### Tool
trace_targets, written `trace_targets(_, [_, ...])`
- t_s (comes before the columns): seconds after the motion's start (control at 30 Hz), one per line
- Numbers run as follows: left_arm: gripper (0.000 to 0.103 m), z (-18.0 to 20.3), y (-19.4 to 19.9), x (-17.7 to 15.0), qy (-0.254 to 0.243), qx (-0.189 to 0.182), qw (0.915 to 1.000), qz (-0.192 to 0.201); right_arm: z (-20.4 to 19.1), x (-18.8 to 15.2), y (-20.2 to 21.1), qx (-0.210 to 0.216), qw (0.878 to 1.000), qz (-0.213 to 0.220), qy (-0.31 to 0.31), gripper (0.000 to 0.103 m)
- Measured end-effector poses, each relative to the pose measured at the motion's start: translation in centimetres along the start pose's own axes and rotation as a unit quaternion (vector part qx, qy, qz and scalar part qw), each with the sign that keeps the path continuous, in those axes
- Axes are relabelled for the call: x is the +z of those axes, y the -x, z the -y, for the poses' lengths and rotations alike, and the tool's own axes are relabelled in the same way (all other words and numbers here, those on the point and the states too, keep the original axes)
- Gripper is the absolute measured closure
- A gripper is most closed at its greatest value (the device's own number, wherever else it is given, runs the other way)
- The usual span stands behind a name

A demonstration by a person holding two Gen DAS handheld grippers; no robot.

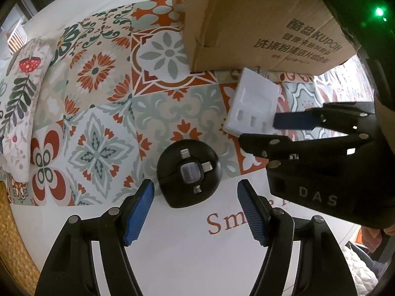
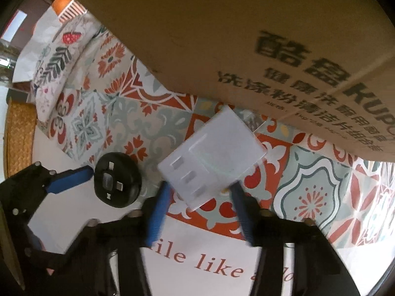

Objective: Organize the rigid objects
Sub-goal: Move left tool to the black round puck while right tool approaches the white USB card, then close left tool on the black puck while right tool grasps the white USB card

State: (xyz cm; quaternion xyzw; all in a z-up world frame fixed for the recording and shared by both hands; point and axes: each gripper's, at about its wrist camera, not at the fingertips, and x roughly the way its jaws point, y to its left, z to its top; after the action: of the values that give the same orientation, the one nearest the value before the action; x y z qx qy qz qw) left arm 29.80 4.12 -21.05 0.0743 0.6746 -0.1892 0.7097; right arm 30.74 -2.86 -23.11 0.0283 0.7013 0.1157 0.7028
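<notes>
Foreground: the left gripper (image 1: 196, 209) hangs spread, its blue pads apart from the black round adapter (image 1: 188, 174) at frame centre. Right of centre, the right gripper (image 2: 201, 204) pinches the white box (image 2: 212, 157)'s near corner, below the cardboard carton (image 1: 259, 19) at top.

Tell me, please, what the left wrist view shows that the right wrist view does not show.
Only the left wrist view shows the letters "DAS" on the body of the right gripper, a green light at top right, and the open corner of the cardboard box. Only the right wrist view shows the blurred right pads on either side of the white case, and the printed words "like". Both show the black round device, the white case, the box, the patterned cloth, the pillow and the left gripper.
</notes>
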Motion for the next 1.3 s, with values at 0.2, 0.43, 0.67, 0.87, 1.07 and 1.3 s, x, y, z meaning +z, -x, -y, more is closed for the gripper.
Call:
trace_targets(0.2, [0.034, 0.6, -0.3, 0.7, 0.001, 0.000, 1.0000, 0.002, 0.8, -1.1, 0.1, 0.022, 1.000, -0.005, -0.015, 0.053])
trace_targets(0.43, [0.035, 0.9, -0.6, 1.7, -0.007, 0.008, 0.9999, 0.012, 2.4, -0.6, 0.8, 0.042, 0.999, 0.004, -0.033, 0.036])
trace_targets(0.67, [0.048, 1.4, -1.4, 2.8, -0.006, 0.019, 0.9997, 0.016, 5.6, -0.5, 2.0, 0.048, 0.996, 0.017, -0.075, 0.035])
trace_targets(0.87, [0.048, 0.9, -1.7, 2.1, 0.001, 0.007, 0.9996, 0.029, 5.2, 0.0, 2.1, 0.047, 0.995, 0.021, -0.083, 0.031])
trace_targets(1.07, [0.048, -0.8, -1.4, 1.2, 0.027, 0.001, 0.9990, 0.036, 4.6, 0.2, 1.2, 0.051, 0.992, 0.023, -0.113, 0.030])
trace_targets(1.3, [0.048, -3.5, -0.9, 0.6, 0.059, 0.003, 0.9971, 0.048, 3.8, 0.6, 0.7, 0.024, 0.983, 0.051, -0.175, 0.030])
